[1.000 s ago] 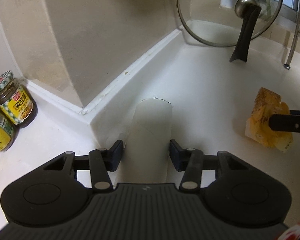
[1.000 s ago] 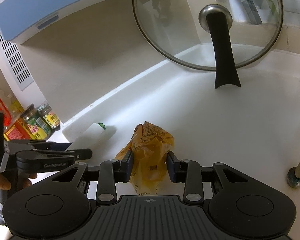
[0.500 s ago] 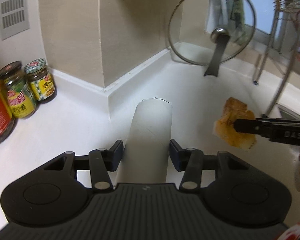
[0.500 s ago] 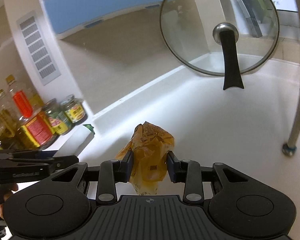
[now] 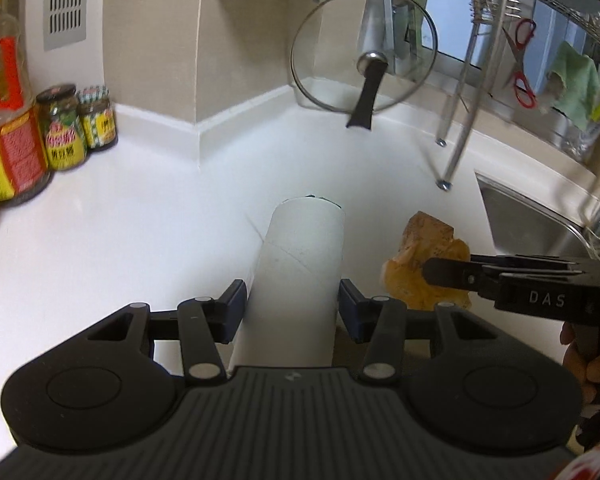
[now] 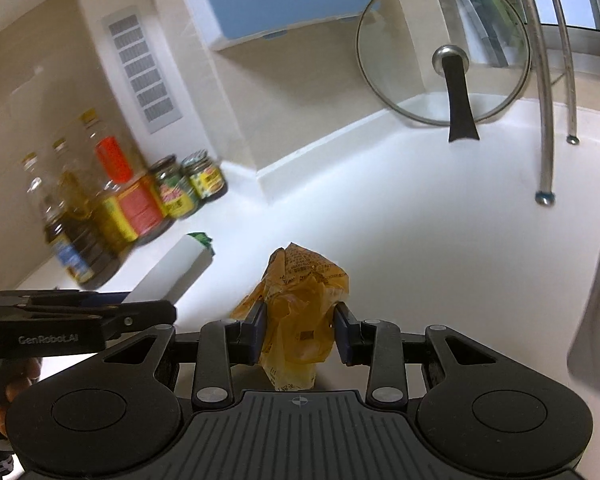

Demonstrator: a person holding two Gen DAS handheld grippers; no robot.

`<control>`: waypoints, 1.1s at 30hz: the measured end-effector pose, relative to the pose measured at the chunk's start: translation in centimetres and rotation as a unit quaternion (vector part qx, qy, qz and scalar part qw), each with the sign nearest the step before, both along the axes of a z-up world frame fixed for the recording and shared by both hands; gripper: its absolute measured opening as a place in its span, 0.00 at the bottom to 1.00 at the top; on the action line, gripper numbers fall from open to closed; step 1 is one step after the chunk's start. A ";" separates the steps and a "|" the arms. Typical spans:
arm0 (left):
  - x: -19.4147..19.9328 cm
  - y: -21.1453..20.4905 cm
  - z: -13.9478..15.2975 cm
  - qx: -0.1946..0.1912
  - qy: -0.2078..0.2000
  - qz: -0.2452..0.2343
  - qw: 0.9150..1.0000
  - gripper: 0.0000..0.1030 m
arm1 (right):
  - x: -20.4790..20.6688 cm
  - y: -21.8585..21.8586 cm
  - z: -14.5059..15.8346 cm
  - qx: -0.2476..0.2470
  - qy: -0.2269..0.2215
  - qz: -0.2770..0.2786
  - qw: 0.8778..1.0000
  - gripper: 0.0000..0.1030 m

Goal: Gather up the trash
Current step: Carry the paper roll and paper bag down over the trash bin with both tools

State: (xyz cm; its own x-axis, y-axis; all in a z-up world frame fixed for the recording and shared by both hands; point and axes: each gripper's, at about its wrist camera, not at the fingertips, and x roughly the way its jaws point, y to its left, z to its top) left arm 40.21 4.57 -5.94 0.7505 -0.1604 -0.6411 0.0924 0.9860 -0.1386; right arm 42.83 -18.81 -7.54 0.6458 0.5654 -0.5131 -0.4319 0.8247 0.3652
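My left gripper (image 5: 292, 300) is shut on a white cardboard tube (image 5: 300, 264) and holds it above the white counter (image 5: 120, 240). My right gripper (image 6: 300, 330) is shut on a crumpled yellow plastic wrapper (image 6: 300, 304), also held above the counter. In the left wrist view the wrapper (image 5: 420, 256) hangs from the right gripper's fingers (image 5: 452, 272) just right of the tube. In the right wrist view the tube (image 6: 176, 268) shows at the left, with a green end, held by the left gripper's fingers (image 6: 100, 312).
A glass pot lid (image 5: 364, 52) with a black handle leans in the back corner. Sauce jars and oil bottles (image 5: 60, 128) stand at the left. Dish rack legs (image 5: 456, 136) and a steel sink (image 5: 540, 220) are at the right.
Both grippers have risen and pulled back from the counter corner, each keeping its grip. More of the jars, rack and sink came into view.
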 end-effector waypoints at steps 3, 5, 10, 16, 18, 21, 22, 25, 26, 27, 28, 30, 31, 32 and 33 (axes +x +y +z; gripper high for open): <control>-2.4 -0.5 -0.3 -0.008 0.007 0.003 1.000 0.45 | -2.4 0.2 -0.1 -0.006 0.003 0.014 1.000 0.35; -3.8 -0.8 -0.6 -0.013 0.013 0.008 1.000 0.45 | -3.7 0.4 -0.3 -0.014 0.005 0.025 1.000 0.35; -6.3 -1.4 -2.0 -0.015 0.035 0.028 0.999 0.45 | -5.7 0.8 -1.8 -0.029 0.025 0.060 0.997 0.35; -8.6 -2.3 -3.8 -0.014 0.055 0.058 0.997 0.45 | -6.8 0.6 -4.3 -0.051 0.047 0.102 0.992 0.35; -9.2 -2.8 -4.5 -0.014 0.066 0.070 0.995 0.45 | -7.1 0.2 -5.3 -0.058 0.057 0.117 0.990 0.35; -10.1 -3.7 -5.8 -0.015 0.081 0.086 0.993 0.45 | -7.6 -0.2 -6.9 -0.073 0.069 0.136 0.986 0.35; -10.5 -4.0 -6.3 -0.013 0.086 0.092 0.992 0.45 | -7.8 -0.2 -7.6 -0.079 0.073 0.143 0.984 0.35; -11.6 -4.6 -8.0 -0.020 0.104 0.113 0.988 0.45 | -8.2 -0.4 -9.6 -0.091 0.091 0.160 0.979 0.35; -11.9 -4.9 -8.6 -0.018 0.113 0.121 0.986 0.45 | -8.3 -0.4 -10.3 -0.094 0.094 0.166 0.977 0.35; -12.3 -5.2 -9.2 -0.013 0.119 0.129 0.984 0.45 | -8.4 -0.4 -10.9 -0.098 0.098 0.170 0.976 0.35; -12.7 -5.4 -9.7 -0.008 0.123 0.136 0.983 0.45 | -8.5 -0.5 -11.5 -0.101 0.102 0.174 0.974 0.35; -13.4 -5.6 -10.8 -0.012 0.134 0.149 0.980 0.45 | -8.6 -0.6 -12.7 -0.106 0.109 0.181 0.972 0.35; -13.7 -5.6 -11.2 -0.017 0.139 0.156 0.978 0.45 | -8.7 -0.7 -13.2 -0.108 0.111 0.183 0.971 0.35; -14.0 -5.7 -11.6 -0.018 0.141 0.161 0.977 0.45 | -8.8 -0.8 -13.7 -0.111 0.113 0.186 0.970 0.35; -14.4 -5.8 -12.0 -0.015 0.143 0.166 0.976 0.45 | -8.9 -0.8 -14.1 -0.114 0.114 0.188 0.969 0.35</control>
State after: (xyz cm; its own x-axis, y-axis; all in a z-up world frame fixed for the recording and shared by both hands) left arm 25.84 -1.19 -17.95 0.5562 0.0388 -0.8302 -0.2783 0.9499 -0.1420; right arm 33.93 -19.65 -21.65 0.2714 0.5934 -0.7578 -0.6471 0.6953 0.3127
